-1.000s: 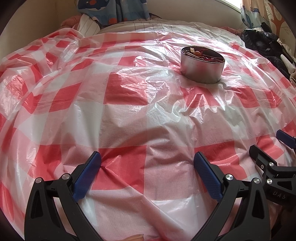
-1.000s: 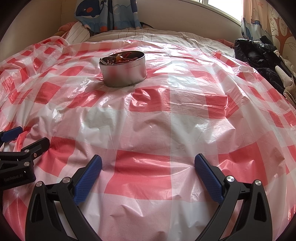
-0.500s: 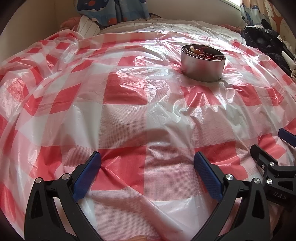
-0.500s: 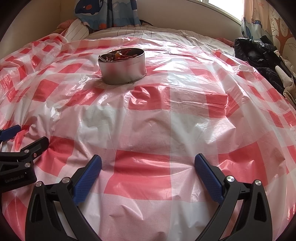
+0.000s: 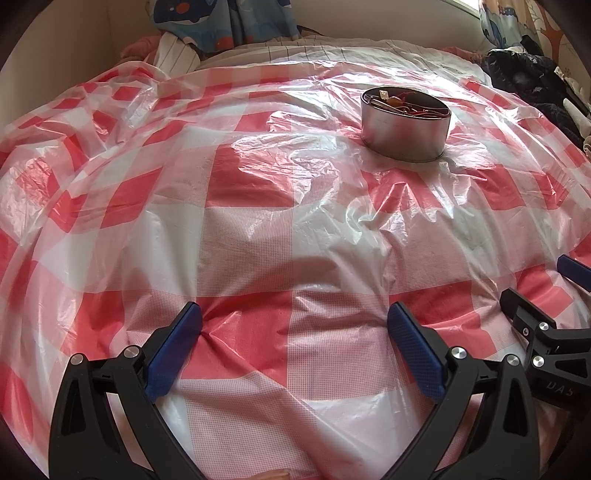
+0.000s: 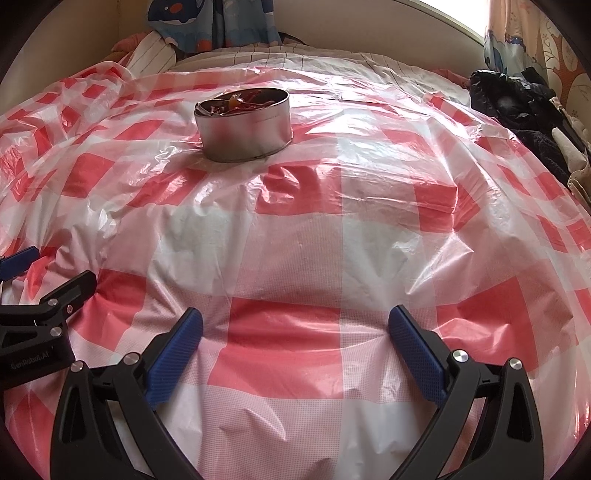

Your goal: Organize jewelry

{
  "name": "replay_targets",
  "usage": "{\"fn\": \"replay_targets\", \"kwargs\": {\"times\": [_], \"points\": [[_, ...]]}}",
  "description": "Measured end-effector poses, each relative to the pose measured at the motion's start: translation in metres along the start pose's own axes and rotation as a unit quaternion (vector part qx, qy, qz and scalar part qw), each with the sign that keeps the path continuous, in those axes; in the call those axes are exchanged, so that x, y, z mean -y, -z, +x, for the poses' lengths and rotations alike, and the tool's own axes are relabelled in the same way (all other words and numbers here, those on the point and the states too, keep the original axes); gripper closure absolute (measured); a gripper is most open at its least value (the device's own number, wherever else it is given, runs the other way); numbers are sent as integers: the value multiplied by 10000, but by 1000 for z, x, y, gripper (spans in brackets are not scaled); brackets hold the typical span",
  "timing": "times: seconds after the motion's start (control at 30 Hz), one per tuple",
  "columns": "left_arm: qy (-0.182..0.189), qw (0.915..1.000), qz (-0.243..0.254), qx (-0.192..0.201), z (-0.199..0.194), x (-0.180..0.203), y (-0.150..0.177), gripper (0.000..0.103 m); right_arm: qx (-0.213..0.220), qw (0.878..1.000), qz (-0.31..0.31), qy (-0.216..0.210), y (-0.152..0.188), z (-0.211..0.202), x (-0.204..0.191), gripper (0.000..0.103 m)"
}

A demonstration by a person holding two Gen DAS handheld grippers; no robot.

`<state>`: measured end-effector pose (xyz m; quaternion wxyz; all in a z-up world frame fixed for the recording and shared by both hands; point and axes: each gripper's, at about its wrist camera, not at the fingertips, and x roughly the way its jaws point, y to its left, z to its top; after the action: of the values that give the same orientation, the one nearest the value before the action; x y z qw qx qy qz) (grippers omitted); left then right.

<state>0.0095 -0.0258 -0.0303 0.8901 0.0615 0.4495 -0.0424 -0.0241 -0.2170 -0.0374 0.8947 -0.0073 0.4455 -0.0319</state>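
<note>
A round silver tin (image 5: pixel 405 123) holding red and orange jewelry pieces stands on the red-and-white checked plastic sheet (image 5: pixel 251 236); it also shows in the right wrist view (image 6: pixel 244 124). My left gripper (image 5: pixel 293 321) is open and empty, low over the sheet, well short of the tin. My right gripper (image 6: pixel 295 325) is open and empty too, beside the left one. The right gripper's fingers (image 5: pixel 524 314) show at the right edge of the left wrist view. The left gripper's fingers (image 6: pixel 70 288) show at the left edge of the right wrist view.
The sheet covers a bed and is wrinkled. Dark clothes (image 6: pixel 517 110) are piled at the far right. A striped pillow (image 6: pixel 155 55) and blue patterned curtains (image 6: pixel 214 22) lie at the back by the wall.
Both views have tilted down slightly, so the tin sits a little lower in each. Both grippers stay open and low over the sheet.
</note>
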Motion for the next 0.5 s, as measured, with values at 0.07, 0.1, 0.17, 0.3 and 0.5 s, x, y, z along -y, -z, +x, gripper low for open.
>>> {"fn": "replay_targets", "kwargs": {"times": [0.07, 0.1, 0.17, 0.3, 0.5], "points": [[-1, 10000, 1, 0, 0, 0, 0, 7, -3, 10000, -5, 4, 0, 0, -2, 7], [-2, 10000, 1, 0, 0, 0, 0, 7, -3, 10000, -4, 2, 0, 0, -1, 7], [-7, 10000, 4, 0, 0, 0, 0, 7, -3, 10000, -2, 1, 0, 0, -2, 7], [-8, 10000, 5, 1, 0, 0, 0, 7, 3, 10000, -9, 17, 0, 0, -2, 7], [-7, 10000, 5, 0, 0, 0, 0, 6, 4, 10000, -13, 23, -1, 0, -2, 7]]}}
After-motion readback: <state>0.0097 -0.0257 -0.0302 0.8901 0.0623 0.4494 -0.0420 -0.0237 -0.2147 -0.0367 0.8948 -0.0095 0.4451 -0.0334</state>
